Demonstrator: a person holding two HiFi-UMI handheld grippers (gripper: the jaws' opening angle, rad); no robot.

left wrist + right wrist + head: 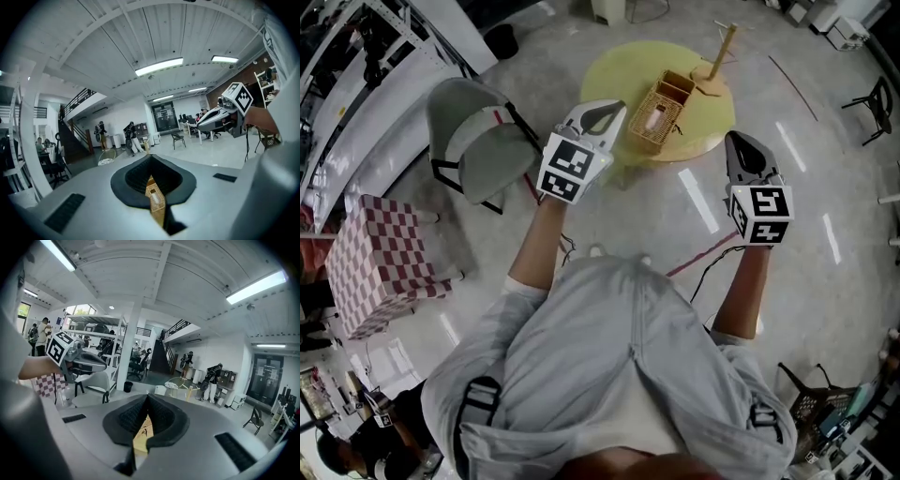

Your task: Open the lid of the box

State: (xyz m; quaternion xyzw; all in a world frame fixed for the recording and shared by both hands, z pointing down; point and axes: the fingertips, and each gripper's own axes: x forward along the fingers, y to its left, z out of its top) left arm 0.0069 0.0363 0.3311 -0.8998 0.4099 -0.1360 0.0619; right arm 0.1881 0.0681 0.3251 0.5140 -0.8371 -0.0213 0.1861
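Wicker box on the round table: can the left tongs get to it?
Probably yes: nothing lies between the left tongs and the wicker box, though they are shut.

No words, numbers, brand names or signs can be read in any of the three views. Only print-like marks: black-and-white square code patterns on the left gripper's cube [567, 171], about 11 o'clock in the head view, and on the right gripper's cube [761, 214], about 3 o'clock. They are blocks only, with no letters or digits. Each cube also shows in the other gripper's view, at 2 o'clock in the left gripper view and 9 o'clock in the right gripper view, again with nothing readable on it.
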